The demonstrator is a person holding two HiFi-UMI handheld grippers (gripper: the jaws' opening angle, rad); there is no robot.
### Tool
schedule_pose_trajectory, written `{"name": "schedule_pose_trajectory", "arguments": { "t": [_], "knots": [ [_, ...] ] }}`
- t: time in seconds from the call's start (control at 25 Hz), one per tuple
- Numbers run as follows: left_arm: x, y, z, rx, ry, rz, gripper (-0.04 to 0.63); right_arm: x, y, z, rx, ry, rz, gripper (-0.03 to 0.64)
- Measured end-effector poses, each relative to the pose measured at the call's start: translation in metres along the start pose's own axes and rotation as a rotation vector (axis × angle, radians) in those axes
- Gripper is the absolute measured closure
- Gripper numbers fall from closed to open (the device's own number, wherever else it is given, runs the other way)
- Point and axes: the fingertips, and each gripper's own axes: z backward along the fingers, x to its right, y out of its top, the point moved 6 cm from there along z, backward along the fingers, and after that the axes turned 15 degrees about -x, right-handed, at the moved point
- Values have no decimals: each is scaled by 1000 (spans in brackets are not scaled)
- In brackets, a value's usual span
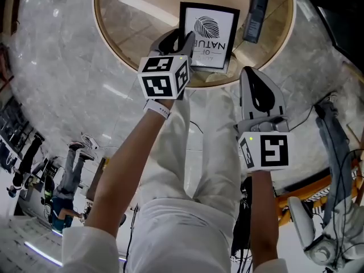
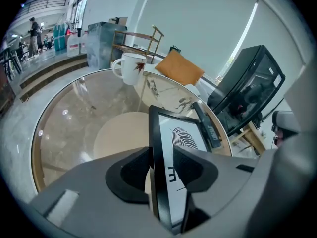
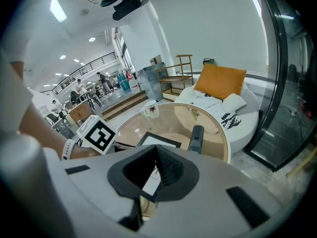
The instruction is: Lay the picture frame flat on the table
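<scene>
The black picture frame with a white fingerprint print faces up on the round glass table, low and close to flat. My left gripper is at the frame's left edge. In the left gripper view that edge stands between the jaws of the left gripper, which are open, the right pad a little off the glass face. I cannot tell whether the edge rests on the table. My right gripper hangs shut and empty off the table's near rim, with the frame beyond its tips.
A dark remote lies right of the frame, also in the left gripper view. A white mug stands at the far rim. A white sofa with an orange cushion lies beyond the table. Cables and an orange stand are on the floor at right.
</scene>
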Motion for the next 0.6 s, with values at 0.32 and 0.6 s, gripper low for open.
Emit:
{"name": "schedule_pose_trajectory", "arguments": {
  "t": [0.32,0.6],
  "knots": [
    [-9,-9,-16,-48,49,-10,446,4,0,1,5,0,-4,612],
    [-7,-9,-13,-62,89,-41,460,-5,-2,7,18,2,-1,612]
  ]
}}
